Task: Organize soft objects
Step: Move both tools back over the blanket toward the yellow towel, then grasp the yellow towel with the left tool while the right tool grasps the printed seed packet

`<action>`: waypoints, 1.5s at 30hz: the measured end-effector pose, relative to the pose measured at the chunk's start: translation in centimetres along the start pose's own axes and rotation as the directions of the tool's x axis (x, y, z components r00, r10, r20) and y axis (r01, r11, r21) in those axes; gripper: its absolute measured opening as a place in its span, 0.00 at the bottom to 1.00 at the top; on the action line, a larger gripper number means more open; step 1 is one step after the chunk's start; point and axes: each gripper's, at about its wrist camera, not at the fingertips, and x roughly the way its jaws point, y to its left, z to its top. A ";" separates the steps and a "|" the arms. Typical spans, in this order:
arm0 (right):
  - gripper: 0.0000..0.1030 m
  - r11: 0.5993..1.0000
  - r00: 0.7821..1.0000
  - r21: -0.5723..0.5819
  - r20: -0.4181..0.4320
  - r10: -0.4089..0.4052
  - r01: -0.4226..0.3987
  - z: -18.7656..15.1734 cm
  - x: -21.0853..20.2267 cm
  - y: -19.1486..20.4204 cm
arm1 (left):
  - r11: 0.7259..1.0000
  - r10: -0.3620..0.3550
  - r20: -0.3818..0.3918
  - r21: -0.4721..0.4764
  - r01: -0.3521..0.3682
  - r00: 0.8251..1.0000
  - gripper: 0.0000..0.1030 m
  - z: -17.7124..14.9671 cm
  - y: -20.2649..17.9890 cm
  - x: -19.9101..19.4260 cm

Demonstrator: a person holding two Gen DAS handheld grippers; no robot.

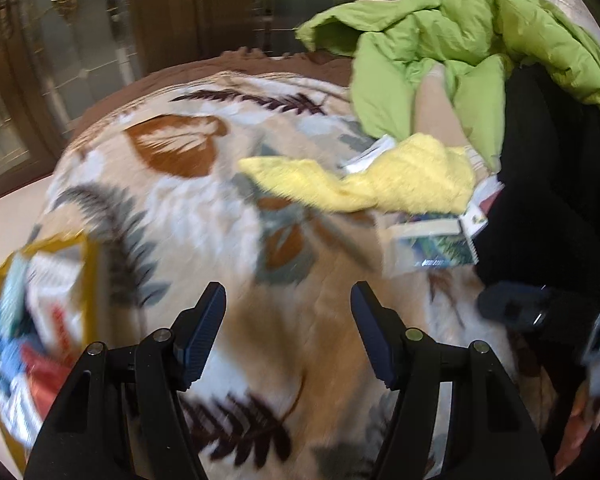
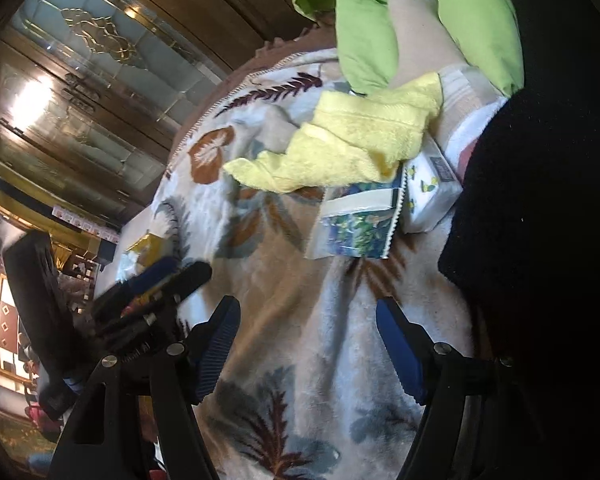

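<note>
Hovering left hand-held gripper (image 1: 288, 332) — fingers apart, bare leaf-print blanket (image 1: 204, 200) ahead

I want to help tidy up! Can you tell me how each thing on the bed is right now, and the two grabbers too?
left gripper: open, holding nothing
right gripper: open, holding nothing
yellow towel: crumpled, unfolded, partly over the packets
green quilt: bunched in a heap
tissue packets: lying on the blanket, closed
leaf blanket: spread flat over the bed
black cloth: piled at the right edge

A crumpled yellow towel (image 2: 352, 140) lies on the leaf-print blanket (image 2: 300, 320), its edge touching the rumpled green quilt (image 2: 364, 40) beyond.
</note>
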 end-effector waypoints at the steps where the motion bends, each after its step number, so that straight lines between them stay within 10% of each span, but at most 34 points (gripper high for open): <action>1: 0.71 1.000 1.000 0.010 -0.003 -0.001 0.001 0.0 0.2 -0.3 | 1.000 -0.008 0.001 0.006 0.008 1.000 0.62 0.5 -0.1 0.4; 8: 0.70 0.998 1.000 0.058 0.023 -0.019 0.018 0.6 1.5 -1.4 | 0.984 -0.093 0.004 0.150 0.091 0.996 0.62 3.8 -2.7 2.9; 15: 0.70 0.998 0.999 0.064 0.039 -0.031 0.029 0.7 2.3 -1.5 | 0.904 -0.216 -0.048 0.367 0.218 0.975 0.62 6.5 -4.7 4.9; 28: 0.70 0.996 0.999 0.092 0.045 -0.026 0.022 1.4 3.4 -1.9 | 0.818 -0.277 -0.186 0.469 0.333 0.943 0.64 8.4 -8.2 10.0; 32: 0.70 0.995 0.999 0.101 0.050 -0.020 0.015 1.5 3.3 -2.1 | 0.792 -0.263 -0.211 0.510 0.336 0.941 0.44 7.9 -9.4 10.6; 42: 0.70 0.989 0.996 0.150 0.083 -0.018 0.005 2.1 4.2 -2.3 | 0.859 -0.282 -0.171 0.393 0.327 0.944 0.39 8.9 -5.2 9.0; 45: 0.35 0.983 0.998 0.180 0.049 0.026 -0.034 2.8 5.5 -2.7 | 0.887 -0.266 -0.139 0.351 0.299 0.954 0.39 9.3 -3.7 8.2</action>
